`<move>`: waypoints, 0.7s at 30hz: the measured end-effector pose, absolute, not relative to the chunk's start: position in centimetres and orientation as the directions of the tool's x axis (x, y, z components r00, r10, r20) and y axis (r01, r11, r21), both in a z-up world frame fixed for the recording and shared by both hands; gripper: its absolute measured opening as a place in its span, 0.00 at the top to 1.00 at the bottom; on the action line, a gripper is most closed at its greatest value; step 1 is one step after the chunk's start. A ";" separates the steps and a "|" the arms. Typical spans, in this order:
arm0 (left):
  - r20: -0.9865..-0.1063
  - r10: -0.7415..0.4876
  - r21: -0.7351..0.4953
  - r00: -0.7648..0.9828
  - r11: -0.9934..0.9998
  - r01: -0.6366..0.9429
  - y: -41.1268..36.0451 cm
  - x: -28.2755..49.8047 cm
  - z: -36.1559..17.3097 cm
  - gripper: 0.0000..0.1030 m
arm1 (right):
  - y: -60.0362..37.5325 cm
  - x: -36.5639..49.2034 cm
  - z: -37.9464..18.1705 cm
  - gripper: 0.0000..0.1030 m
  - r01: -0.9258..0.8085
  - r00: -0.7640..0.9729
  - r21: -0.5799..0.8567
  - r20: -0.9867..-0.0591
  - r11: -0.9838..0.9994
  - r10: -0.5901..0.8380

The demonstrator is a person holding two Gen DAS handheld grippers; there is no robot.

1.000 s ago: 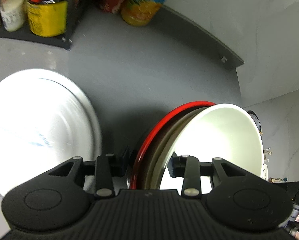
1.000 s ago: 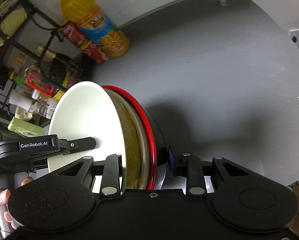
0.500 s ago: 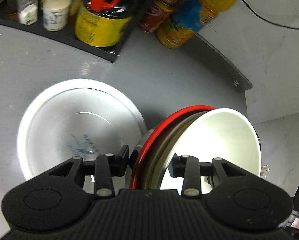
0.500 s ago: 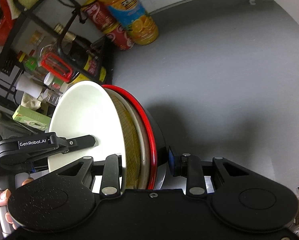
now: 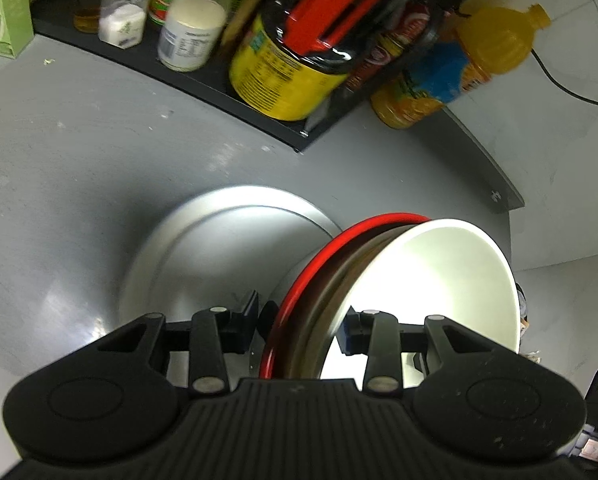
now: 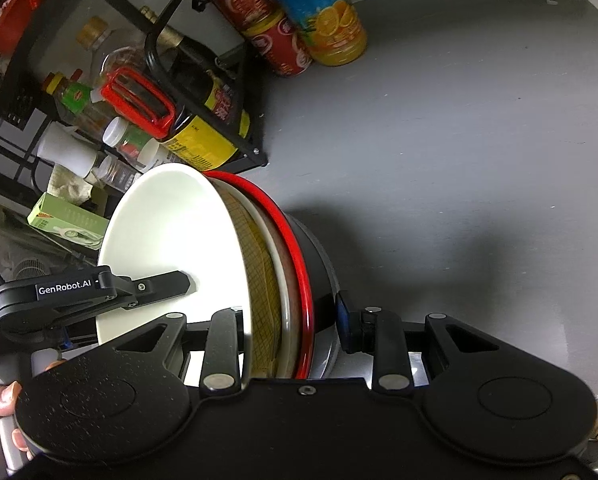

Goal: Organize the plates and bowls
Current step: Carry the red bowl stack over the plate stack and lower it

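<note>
Both grippers hold one stack of nested bowls, tipped on edge above the grey counter. A white bowl [image 5: 439, 280] is innermost, then a tan bowl [image 5: 331, 292], a red-rimmed bowl [image 5: 299, 288] and a dark outer bowl [image 6: 319, 264]. My left gripper [image 5: 299, 330] is shut on the stack's rim. My right gripper [image 6: 291, 328] is shut on the opposite rim. The white bowl [image 6: 171, 232] and the left gripper's finger [image 6: 155, 284] show in the right wrist view. A large white bowl [image 5: 219, 256] sits on the counter behind the stack.
A black rack [image 5: 219, 96] with jars and sauce bottles stands at the back. An orange juice bottle [image 5: 459, 64] and red cans [image 6: 275, 36] stand beside it. The grey counter [image 6: 459, 152] stretches right to its raised edge.
Both grippers have carried the stack toward the rack and bottles. The large white bowl on the counter has shifted from the left to just behind the stack.
</note>
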State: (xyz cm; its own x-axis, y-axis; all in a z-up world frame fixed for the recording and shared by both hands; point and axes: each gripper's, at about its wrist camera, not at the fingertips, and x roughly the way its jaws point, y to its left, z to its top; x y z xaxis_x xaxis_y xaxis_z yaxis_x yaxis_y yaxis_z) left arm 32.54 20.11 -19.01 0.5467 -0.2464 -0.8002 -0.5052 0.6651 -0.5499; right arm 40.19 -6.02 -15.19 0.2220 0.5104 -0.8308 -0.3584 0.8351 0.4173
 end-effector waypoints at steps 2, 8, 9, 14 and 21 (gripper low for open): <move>-0.801 -0.245 -0.549 0.546 0.664 -0.507 20.8 32.4 -19.2 0.64 | -5.5 40.1 -15.4 0.71 -0.354 0.219 0.419 -0.832 0.836 0.510; -0.806 -0.254 -0.548 0.535 0.660 -0.514 22.9 31.7 -20.2 0.64 | -4.0 39.5 -16.3 0.71 -0.349 0.205 0.422 -0.837 0.836 0.508; -0.808 -0.254 -0.547 0.532 0.660 -0.515 23.2 31.7 -20.3 0.64 | -3.8 39.5 -16.5 0.71 -0.347 0.203 0.423 -0.838 0.837 0.507; -0.813 -0.271 -0.547 0.516 0.659 -0.516 24.6 31.9 -21.0 0.64 | -3.4 39.4 -17.1 0.71 -0.327 0.209 0.419 -0.842 0.847 0.498; -0.819 -0.288 -0.542 0.496 0.671 -0.505 25.4 32.3 -21.8 0.64 | -2.9 39.4 -17.7 0.71 -0.311 0.210 0.418 -0.845 0.853 0.491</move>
State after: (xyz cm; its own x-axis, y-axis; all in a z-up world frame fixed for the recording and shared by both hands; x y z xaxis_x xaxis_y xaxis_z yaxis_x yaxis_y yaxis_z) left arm 32.30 25.45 -21.77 0.4963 -0.2882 -0.8189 -0.5052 0.6713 -0.5424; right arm 39.36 -2.94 -17.68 0.2102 0.4910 -0.8454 -0.3114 0.8533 0.4182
